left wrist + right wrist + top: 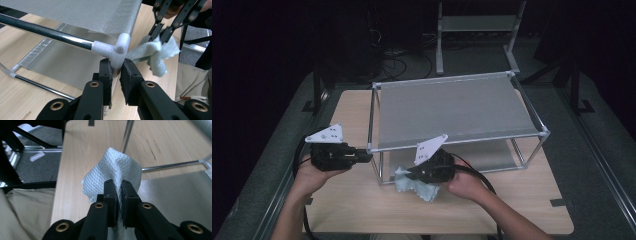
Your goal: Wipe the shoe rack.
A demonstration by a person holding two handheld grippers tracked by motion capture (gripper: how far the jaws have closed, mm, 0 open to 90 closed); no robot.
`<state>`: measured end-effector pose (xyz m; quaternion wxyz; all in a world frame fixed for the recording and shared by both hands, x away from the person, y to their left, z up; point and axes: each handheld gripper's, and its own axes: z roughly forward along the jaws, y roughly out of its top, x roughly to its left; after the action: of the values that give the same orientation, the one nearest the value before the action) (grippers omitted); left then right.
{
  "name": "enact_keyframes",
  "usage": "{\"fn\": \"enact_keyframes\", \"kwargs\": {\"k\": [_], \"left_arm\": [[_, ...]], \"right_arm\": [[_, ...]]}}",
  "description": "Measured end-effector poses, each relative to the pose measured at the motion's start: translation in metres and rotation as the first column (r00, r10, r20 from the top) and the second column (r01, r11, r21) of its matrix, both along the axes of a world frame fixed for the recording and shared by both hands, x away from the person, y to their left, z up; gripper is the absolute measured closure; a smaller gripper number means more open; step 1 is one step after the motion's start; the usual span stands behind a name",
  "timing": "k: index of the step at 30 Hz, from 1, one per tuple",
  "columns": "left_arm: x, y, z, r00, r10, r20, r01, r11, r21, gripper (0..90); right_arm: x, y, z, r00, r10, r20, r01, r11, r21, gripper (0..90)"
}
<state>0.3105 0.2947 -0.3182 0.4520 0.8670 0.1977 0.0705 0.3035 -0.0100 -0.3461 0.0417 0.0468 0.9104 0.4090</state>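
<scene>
From the high view we see a two-level rack [532,131] with mesh shelves standing on the wooden table [512,210]. Our left gripper [364,156] reaches in level and meets the rack's near-left corner, where a white corner joint [370,148] ties the rods together. Our right gripper [408,173] sits just in front of the rack's near side, low by the bottom shelf, with a pale wipe [419,186] bunched beneath and in front of it — the picture is dim here, so we cannot tell whether the wipe touches the tabletop.

In the left gripper view, the left gripper [116,71] has its pads pressed on the post just under the white corner joint [117,48], one pad on each side, pinching it. A dark rod [45,31] runs off to the left from the joint, under the mesh shelf [75,12]. Beyond the corner, the right gripper [157,38] hangs with the wipe [156,53] caught in its tips.

In the right gripper view, the right gripper [119,185] is pressed together on the wipe [113,167] — the cloth stands up in a fold above the pads and also trails below them. Behind it lie the table [87,150] and the rack's thin metal rods [170,165].
</scene>
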Motion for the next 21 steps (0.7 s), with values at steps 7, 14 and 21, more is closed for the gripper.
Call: {"fn": "enact_keyframes", "kwargs": {"k": [7,14,21], "left_arm": [[0.000,0.000,-0.001,1.0000,0.000,0.007,0.000,1.0000,-0.005,79.1],[0.000,0.000,-0.001,1.0000,-0.006,0.006,0.006,1.0000,-0.007,79.1],[0.002,0.001,-0.001,0.9999,-0.016,0.005,0.016,0.9998,-0.006,79.0]], "right_arm": [[0.006,0.004,0.022,0.9972,0.054,-0.052,-0.055,0.998,-0.013,83.4],[0.014,0.002,0.034,0.9938,0.055,-0.097,-0.057,0.998,-0.014,83.3],[0.018,-0.001,0.043,0.9886,0.078,-0.129,-0.080,0.997,-0.015,83.3]]}}
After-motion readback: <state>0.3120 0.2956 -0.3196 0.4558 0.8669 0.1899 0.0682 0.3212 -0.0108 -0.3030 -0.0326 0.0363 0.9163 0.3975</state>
